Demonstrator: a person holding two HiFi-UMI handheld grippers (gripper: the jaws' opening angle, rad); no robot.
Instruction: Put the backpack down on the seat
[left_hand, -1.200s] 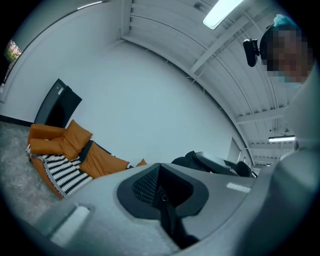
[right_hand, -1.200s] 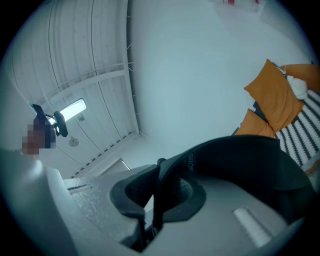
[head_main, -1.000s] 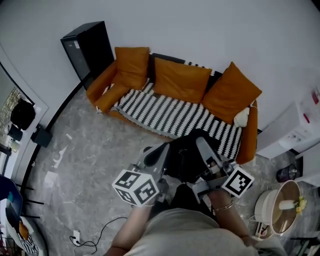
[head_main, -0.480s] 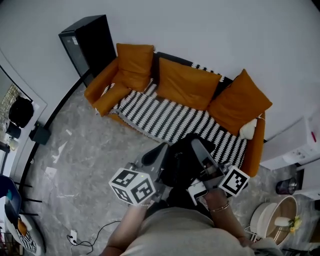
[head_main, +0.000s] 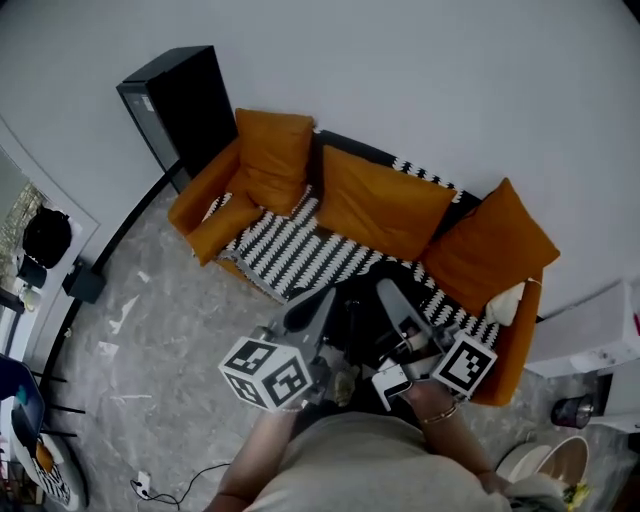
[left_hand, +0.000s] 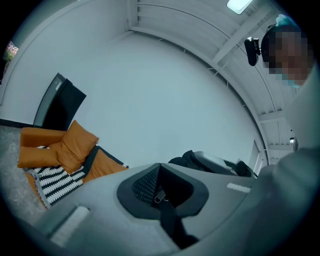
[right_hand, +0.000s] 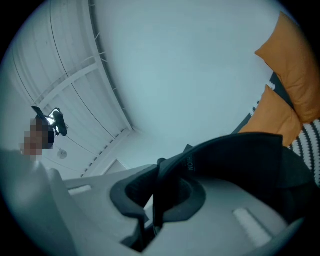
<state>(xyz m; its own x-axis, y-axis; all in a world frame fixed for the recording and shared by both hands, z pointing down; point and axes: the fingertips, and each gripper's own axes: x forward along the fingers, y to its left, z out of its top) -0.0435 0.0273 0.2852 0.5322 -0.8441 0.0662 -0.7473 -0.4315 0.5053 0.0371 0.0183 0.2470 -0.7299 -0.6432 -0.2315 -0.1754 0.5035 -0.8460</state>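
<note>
L gripper (head_main: 312, 308): jaws pinched nearly together on a black strap (left_hand: 169, 220) of the backpack (head_main: 362, 312). The webbing plus a small metal clip (left_hand: 160, 196) sit right in the pad gap. R gripper (head_main: 388, 295) same deal: jaws almost closed, clamped on black pack strap/fabric that runs up out of the gap and across over its right jaw. Backpack is held up between the two grippers, bulk just past both sets of tips. Orange sofa (head_main: 200, 195) w/ b&w striped throw (head_main: 290, 245) lies beyond the tips. In head view the pack overlaps the near edge of the striped seat, towards the R gripper's side; can't tell if it touches. Middle back cushion (head_main: 385, 205) is straight ahead of the grippers. Black cabinet (head_main: 180, 100) is well off to the L gripper's left, by the sofa arm.
</note>
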